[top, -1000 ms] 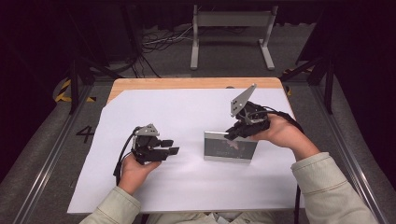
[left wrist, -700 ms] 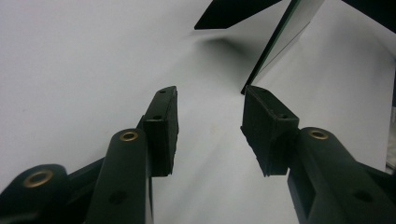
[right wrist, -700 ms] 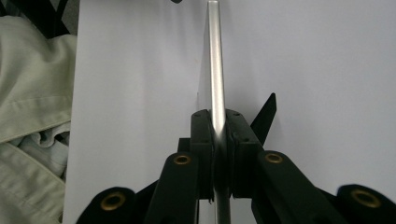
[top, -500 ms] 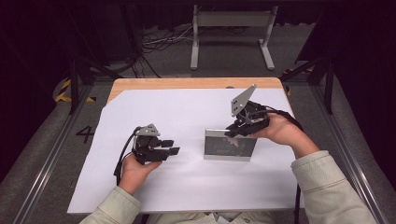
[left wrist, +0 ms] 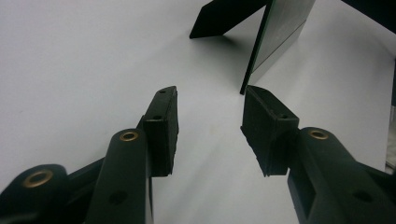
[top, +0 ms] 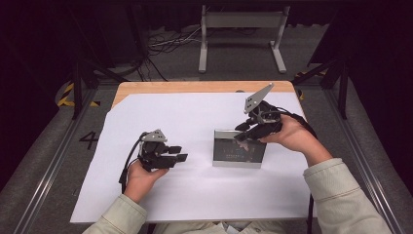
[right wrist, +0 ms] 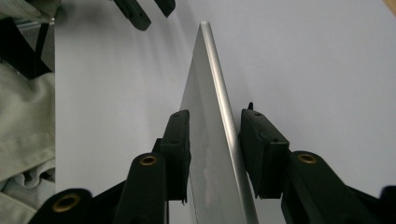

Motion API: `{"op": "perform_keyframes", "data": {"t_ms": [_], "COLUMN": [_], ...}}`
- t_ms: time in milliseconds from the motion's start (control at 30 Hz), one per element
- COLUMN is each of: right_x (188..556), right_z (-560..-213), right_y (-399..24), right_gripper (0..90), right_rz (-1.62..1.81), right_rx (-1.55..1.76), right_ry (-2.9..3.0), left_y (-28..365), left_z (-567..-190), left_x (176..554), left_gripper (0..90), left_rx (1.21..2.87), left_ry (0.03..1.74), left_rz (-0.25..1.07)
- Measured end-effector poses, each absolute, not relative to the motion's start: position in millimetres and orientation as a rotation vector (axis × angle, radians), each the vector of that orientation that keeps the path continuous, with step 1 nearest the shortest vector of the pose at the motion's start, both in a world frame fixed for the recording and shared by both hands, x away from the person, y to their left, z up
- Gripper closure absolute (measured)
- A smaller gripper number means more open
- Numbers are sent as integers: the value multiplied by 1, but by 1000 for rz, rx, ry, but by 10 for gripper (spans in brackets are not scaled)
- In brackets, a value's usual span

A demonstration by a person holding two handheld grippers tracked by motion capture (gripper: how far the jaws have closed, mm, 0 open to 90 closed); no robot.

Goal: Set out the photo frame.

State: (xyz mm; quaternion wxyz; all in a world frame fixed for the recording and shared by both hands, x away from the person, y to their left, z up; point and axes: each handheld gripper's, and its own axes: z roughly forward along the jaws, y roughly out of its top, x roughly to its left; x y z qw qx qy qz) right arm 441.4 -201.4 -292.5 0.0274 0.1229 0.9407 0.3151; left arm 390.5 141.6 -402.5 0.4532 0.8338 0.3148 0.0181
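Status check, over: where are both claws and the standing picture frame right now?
Right claw just opened, astride the picture frame top edge, pads clear. Left claw open, empty, apart from it. Frame upright on white sheet, prop out behind. Nothing in the way.

Overhead light bright on the white sheet (top: 195, 195), surroundings falling to near black — soft shadows, mild sheen on the frame (right wrist: 219, 154), close jaws slightly soft, faint grain.

We see the picture frame (top: 238, 150) standing right of centre on the white sheet (top: 195, 117), which covers the table (top: 146, 87).
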Motion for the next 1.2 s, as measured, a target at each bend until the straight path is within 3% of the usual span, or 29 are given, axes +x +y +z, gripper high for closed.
{"op": "perform_keyframes", "data": {"t_ms": [600, 1200], "right_x": [425, 408], "right_z": [-278, -284], "right_y": [-261, -321], "right_gripper": [517, 502], "right_rz": [1229, 1280], "right_rx": [554, 712], "right_ry": [2669, 2522], "left_y": [144, 146], "left_z": [-402, -402], "left_x": [391, 391], "left_gripper": [559, 555], "left_rx": [2062, 2056], "left_ry": [779, 787], "left_rz": [54, 63]}}
